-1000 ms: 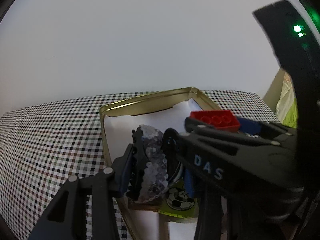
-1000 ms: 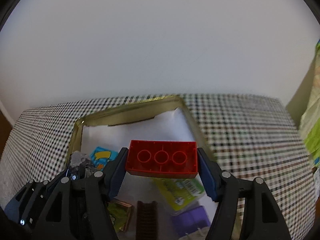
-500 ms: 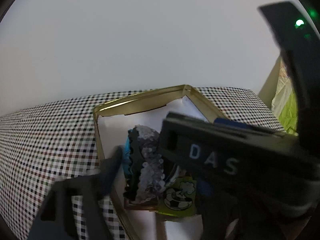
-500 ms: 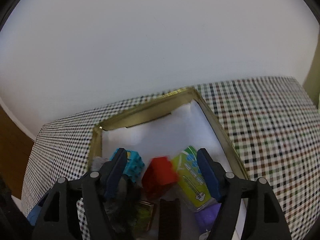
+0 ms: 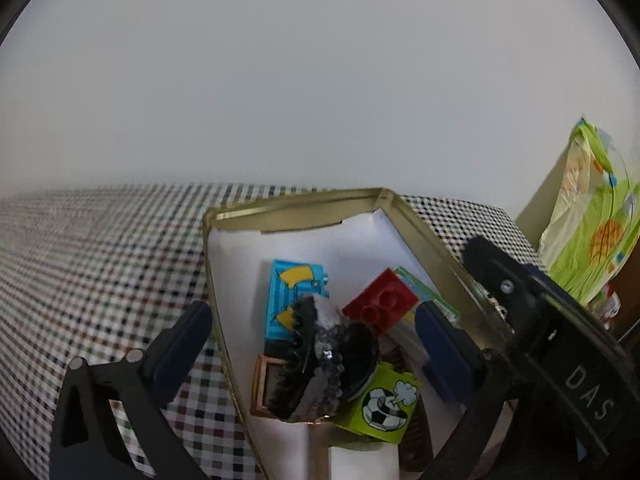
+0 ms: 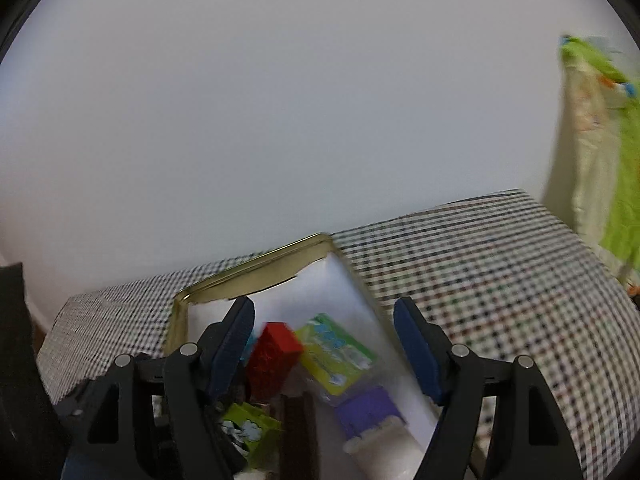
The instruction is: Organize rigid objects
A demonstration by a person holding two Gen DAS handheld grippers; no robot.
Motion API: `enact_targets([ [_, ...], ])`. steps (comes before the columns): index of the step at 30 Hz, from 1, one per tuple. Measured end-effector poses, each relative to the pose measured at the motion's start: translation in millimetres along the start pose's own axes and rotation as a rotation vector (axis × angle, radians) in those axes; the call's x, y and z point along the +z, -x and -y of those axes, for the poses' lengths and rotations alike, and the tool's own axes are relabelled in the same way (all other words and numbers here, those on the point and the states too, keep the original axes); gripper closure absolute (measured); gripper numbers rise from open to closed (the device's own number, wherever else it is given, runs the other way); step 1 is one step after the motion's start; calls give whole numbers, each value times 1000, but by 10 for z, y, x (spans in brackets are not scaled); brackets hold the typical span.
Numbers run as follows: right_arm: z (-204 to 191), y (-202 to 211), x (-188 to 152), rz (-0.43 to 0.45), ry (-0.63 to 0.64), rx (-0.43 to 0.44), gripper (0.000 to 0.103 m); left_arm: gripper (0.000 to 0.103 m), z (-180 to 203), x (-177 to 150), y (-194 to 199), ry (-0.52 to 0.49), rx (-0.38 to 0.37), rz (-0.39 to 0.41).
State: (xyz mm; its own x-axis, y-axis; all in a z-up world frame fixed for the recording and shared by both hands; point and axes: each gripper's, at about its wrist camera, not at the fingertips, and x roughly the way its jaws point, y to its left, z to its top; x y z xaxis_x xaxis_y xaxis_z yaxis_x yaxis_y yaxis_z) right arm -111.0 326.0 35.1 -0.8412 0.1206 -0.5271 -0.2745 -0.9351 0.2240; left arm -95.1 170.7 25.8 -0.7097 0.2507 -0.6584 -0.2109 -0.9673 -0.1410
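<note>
The red brick (image 5: 380, 306), held over the gold tin (image 5: 304, 200) a second ago, now lies inside it, and the sequined black piece (image 5: 328, 356) has left the left gripper (image 5: 312, 344), whose fingers have just been opening and stand wide. On the checked surface (image 5: 100, 260), left to right in the tin: blue block (image 5: 290, 292), sequined piece, red brick, green football cube (image 5: 380, 404). The right gripper (image 6: 324, 344) gapes empty above them, crowding the tin's right wall. A green printed bag (image 5: 592, 248) stands far right.
</note>
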Motion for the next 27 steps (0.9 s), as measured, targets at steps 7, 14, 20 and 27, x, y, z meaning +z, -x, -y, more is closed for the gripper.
enact_targets([
  [7, 94, 560, -361, 364, -17, -147, 17, 1, 52, -16, 131, -58, 80, 110],
  [14, 66, 461, -369, 379, -26, -115, 16, 1, -29, -20, 245, -15, 125, 186],
  [20, 58, 590, -429, 418, 3, -111, 16, 1, -37, -60, 283, -29, 136, 204],
  [27, 63, 697, -541, 448, -13, -117, 15, 1, -56, -215, 426, -62, 154, 273],
])
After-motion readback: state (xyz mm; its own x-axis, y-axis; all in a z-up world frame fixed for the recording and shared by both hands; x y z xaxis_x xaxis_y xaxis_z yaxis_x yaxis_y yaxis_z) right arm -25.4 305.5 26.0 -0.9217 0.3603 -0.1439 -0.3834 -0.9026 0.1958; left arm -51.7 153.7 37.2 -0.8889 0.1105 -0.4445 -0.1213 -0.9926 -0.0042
